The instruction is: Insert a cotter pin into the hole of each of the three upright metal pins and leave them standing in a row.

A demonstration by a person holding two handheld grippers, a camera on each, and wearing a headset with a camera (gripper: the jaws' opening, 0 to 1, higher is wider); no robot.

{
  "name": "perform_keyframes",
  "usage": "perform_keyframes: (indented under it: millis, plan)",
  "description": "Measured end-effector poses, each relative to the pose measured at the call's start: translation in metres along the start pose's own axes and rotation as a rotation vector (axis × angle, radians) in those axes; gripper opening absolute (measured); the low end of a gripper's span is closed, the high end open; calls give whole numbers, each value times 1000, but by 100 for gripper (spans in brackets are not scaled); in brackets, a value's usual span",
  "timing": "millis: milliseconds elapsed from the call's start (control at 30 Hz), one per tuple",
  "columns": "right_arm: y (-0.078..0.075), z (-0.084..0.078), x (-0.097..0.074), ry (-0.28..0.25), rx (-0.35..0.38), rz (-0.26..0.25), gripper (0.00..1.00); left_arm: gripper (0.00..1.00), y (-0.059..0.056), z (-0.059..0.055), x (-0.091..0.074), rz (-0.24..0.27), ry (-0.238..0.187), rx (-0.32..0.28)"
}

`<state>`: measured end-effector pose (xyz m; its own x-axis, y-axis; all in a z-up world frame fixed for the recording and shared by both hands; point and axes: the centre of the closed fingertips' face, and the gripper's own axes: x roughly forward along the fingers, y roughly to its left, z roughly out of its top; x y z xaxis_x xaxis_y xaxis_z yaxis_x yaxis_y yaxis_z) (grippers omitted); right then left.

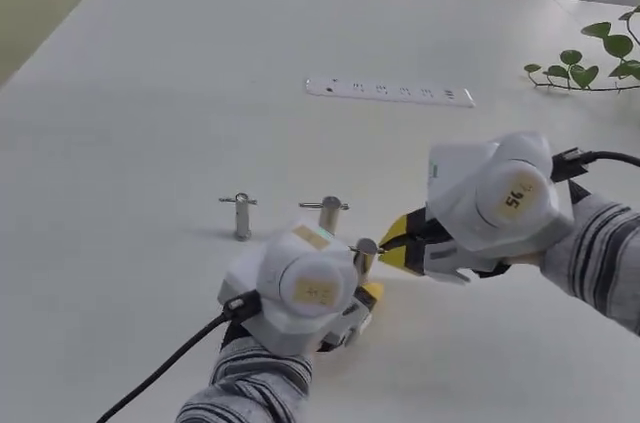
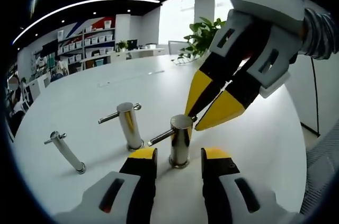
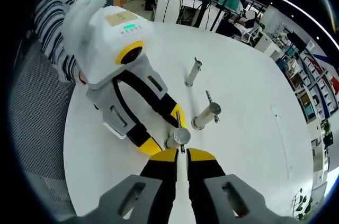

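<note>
Three upright metal pins stand in a row on the white table (image 1: 150,93). The far pin (image 1: 241,215) and the middle pin (image 1: 329,213) each carry a cotter pin across the top. The near pin (image 2: 181,138) stands between the jaws of my left gripper (image 2: 177,155), which is open, with a small gap on each side. A thin cotter pin (image 2: 160,137) sticks out of the near pin's hole. My right gripper (image 2: 193,119) comes in from the right, shut on the cotter pin's other end. In the right gripper view the near pin's head (image 3: 181,135) sits just beyond my right gripper (image 3: 181,154).
A white power strip (image 1: 390,92) lies farther back on the table. Green plant leaves (image 1: 600,58) reach in at the far right edge. A black cable (image 1: 160,373) trails from the left gripper toward the bottom left. Open tabletop spreads to the left.
</note>
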<state>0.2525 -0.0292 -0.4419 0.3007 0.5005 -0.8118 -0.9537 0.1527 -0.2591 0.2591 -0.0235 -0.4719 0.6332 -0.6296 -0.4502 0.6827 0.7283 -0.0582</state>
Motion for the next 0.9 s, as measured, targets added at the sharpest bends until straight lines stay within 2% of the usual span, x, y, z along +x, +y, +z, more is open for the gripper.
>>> perform_keyframes:
  millis: [133, 267, 433, 633, 700, 767, 900]
  plan:
    - [0, 6, -2, -31, 53, 20, 10, 38, -1, 3, -5, -19, -3, 21]
    - [-1, 15, -2, -66, 113, 37, 12, 43, 0, 6, -14, -32, -6, 7]
    - [2, 17, 8, -91, 209, 62, 13, 49, 5, 11, -24, -33, -20, -35]
    - [1, 11, 19, -69, 239, 64, 12, 55, 10, 14, -36, -24, -24, -39]
    - [0, 11, 20, -76, 256, 69, 11, 56, 12, 16, -43, -26, -24, -50]
    - [0, 11, 20, -81, 273, 74, 11, 59, 15, 21, -50, -26, -47, -52]
    - [1, 11, 22, -90, 291, 85, 9, 61, 23, 23, -62, -20, -51, -57]
